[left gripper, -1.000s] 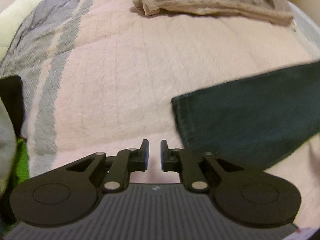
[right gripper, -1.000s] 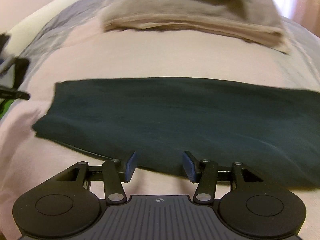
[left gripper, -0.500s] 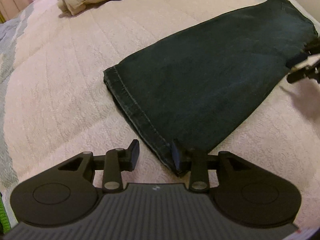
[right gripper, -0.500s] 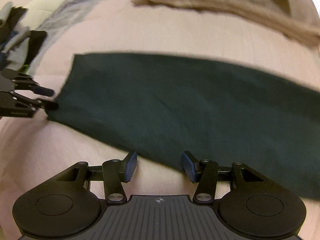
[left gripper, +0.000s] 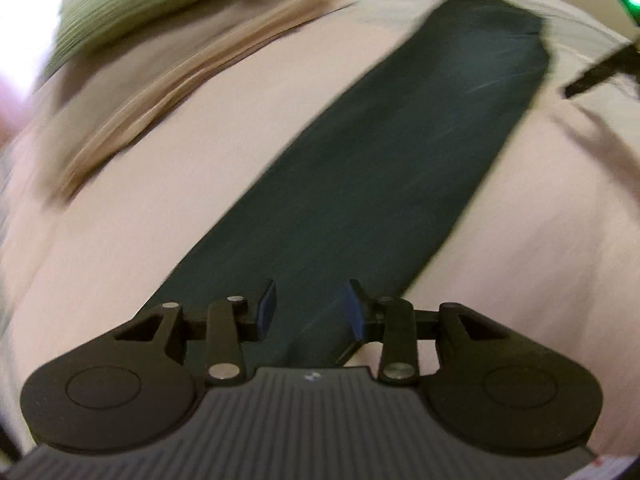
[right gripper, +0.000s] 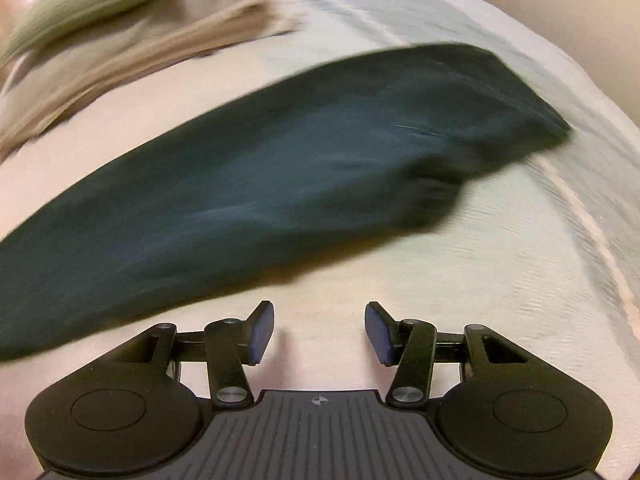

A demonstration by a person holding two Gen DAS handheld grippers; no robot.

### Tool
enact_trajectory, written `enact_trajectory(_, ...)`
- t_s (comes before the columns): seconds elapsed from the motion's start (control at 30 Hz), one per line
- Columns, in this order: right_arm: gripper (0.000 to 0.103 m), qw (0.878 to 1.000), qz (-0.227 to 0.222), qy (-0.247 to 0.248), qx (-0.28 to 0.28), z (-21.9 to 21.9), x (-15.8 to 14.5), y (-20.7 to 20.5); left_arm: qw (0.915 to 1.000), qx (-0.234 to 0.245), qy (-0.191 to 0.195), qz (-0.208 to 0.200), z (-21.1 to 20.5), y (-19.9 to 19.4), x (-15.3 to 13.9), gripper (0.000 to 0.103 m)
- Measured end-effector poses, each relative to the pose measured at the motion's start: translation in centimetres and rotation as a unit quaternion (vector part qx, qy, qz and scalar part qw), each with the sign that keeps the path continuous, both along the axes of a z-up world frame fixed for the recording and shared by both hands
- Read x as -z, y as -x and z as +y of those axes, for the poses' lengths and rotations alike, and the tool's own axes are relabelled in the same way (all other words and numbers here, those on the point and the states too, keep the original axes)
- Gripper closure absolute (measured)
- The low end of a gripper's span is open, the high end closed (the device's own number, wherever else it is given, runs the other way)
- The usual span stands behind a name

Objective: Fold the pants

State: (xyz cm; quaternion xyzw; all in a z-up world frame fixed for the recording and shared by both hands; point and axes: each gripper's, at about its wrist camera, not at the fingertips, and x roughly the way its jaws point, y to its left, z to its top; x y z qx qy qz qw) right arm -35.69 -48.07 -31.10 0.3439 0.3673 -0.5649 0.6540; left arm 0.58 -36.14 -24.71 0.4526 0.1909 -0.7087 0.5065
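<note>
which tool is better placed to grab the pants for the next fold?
Left. The left tool hangs open directly over the near end of the dark pants. The right tool is open over bare bedspread, beside the pants.

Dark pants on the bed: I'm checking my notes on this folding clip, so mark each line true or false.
1. The dark pants lie stretched out on the pink bedspread. True.
2. The right gripper is clamped on the pants. False: its jaws stand open over bare bedspread, beside the pants.
3. The left gripper hangs over one end of the pants. True; its jaws are apart and pinch nothing.
4. A folded beige pile lies beyond the pants. True.
5. The pants lie on top of the beige pile. False: bedspread shows between them.
</note>
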Motion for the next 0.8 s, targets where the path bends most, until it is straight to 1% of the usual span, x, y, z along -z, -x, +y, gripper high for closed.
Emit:
enact_trajectory(0.07, 0.055, 1.000, -0.011, 0.001, 0.008, -1.1, 0.0, 2.5, 0.9989, 0.047, 0.006, 0.005, -1.6, 5.3, 0.5, 0.069)
enact_trajectory(0.1, 0.055, 1.000, -0.017, 0.002, 0.008, -1.5, -0.1, 3.2, 0.9971, 0.074, 0.012, 0.005, -2.5, 8.2, 0.9, 0.069)
enact_trajectory(0.17, 0.055, 1.000, -0.030, 0.002, 0.004, -2.0, 0.0, 4.7, 0.9908, 0.133, 0.025, 0.004, -4.0, 13.7, 1.5, 0.069)
enact_trajectory(0.27, 0.055, 0.999, -0.048, 0.005, -0.003, -2.5, 0.0, 7.5, 0.9748, 0.218, 0.047, -0.005, -6.0, 21.8, 2.3, 0.069)
enact_trajectory(0.37, 0.055, 0.998, -0.060, 0.008, -0.001, -2.7, -0.1, 10.3, 0.9593, 0.276, 0.060, -0.016, -8.1, 27.7, 3.5, 0.069)
enact_trajectory(0.43, 0.055, 0.997, -0.070, 0.006, 0.013, -3.0, 0.1, 12.1, 0.9459, 0.314, 0.070, -0.038, -9.1, 30.6, 4.9, 0.069)
enact_trajectory(0.47, 0.055, 0.997, -0.075, 0.005, 0.020, -3.0, 0.0, 12.9, 0.9386, 0.332, 0.076, -0.057, -9.6, 32.0, 5.8, 0.069)
enact_trajectory(0.5, 0.055, 0.996, -0.081, 0.004, 0.027, -3.1, 0.0, 13.5, 0.9321, 0.345, 0.081, -0.077, -9.9, 32.9, 6.5, 0.072)
enact_trajectory(0.53, 0.055, 0.995, -0.091, 0.003, 0.033, -3.2, 0.1, 14.1, 0.9284, 0.352, 0.080, -0.087, -10.1, 33.4, 6.7, 0.079)
enact_trajectory(0.57, 0.055, 0.994, -0.099, 0.002, 0.036, -3.2, 0.0, 14.5, 0.9287, 0.351, 0.077, -0.091, -10.8, 33.6, 6.6, 0.095)
enact_trajectory(0.6, 0.055, 0.994, -0.106, 0.002, 0.034, -3.3, 0.0, 14.6, 0.9326, 0.342, 0.074, -0.089, -11.3, 33.6, 6.0, 0.098)
enact_trajectory(0.63, 0.055, 0.993, -0.115, 0.003, 0.029, -3.4, 0.0, 14.6, 0.9374, 0.332, 0.071, -0.077, -11.8, 32.9, 5.2, 0.098)
enact_trajectory(0.7, 0.055, 0.990, -0.141, 0.006, 0.017, -3.6, -0.1, 14.1, 0.9508, 0.298, 0.065, -0.052, -13.7, 31.8, 3.5, 0.101)
enact_trajectory(0.73, 0.055, 0.989, -0.151, 0.008, 0.010, -3.7, -0.1, 13.6, 0.9554, 0.287, 0.058, -0.041, -14.8, 31.7, 3.0, 0.101)
enact_trajectory(0.77, 0.055, 0.987, -0.162, 0.010, 0.002, -3.9, 0.0, 12.8, 0.9613, 0.271, 0.045, -0.019, -15.9, 31.0, 2.4, 0.102)
enact_trajectory(0.8, 0.055, 0.985, -0.173, 0.011, -0.003, -4.1, 0.0, 12.2, 0.9646, 0.262, 0.031, 0.000, -16.8, 30.4, 1.8, 0.102)
